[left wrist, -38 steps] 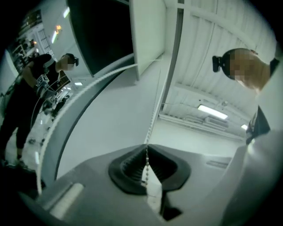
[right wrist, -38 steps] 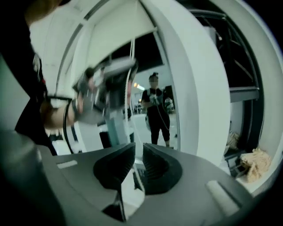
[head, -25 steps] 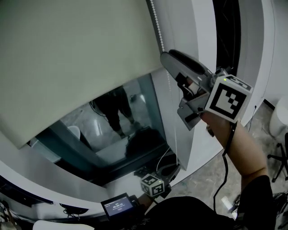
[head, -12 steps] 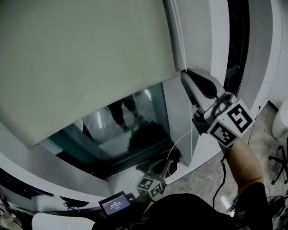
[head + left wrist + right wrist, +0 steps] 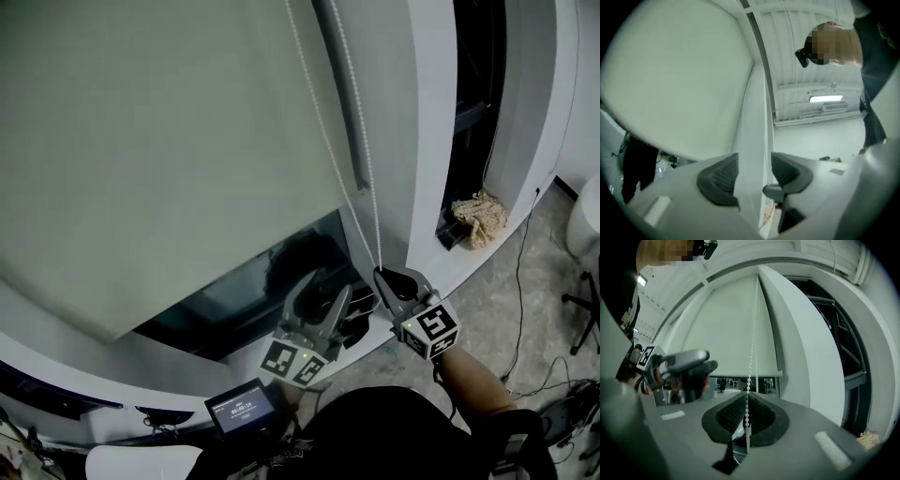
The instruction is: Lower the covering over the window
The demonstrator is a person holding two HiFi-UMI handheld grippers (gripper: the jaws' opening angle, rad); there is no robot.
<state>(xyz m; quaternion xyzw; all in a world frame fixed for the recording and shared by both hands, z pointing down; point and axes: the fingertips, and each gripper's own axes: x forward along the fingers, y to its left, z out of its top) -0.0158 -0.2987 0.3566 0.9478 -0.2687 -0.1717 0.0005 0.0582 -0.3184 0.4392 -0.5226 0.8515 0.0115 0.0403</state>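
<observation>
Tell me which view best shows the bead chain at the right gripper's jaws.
The right gripper view: the bead chain runs down between the right gripper's shut jaws. The head view shows it reaching that gripper, the grip itself hidden. In the left gripper view I can't make it out.

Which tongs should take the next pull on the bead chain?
Left, probably. The right tongs are shut on the bead chain low down, with seemingly little pull left. The left tongs have just been opening, hold nothing, and sit beside the chain, free to regrip higher.
</observation>
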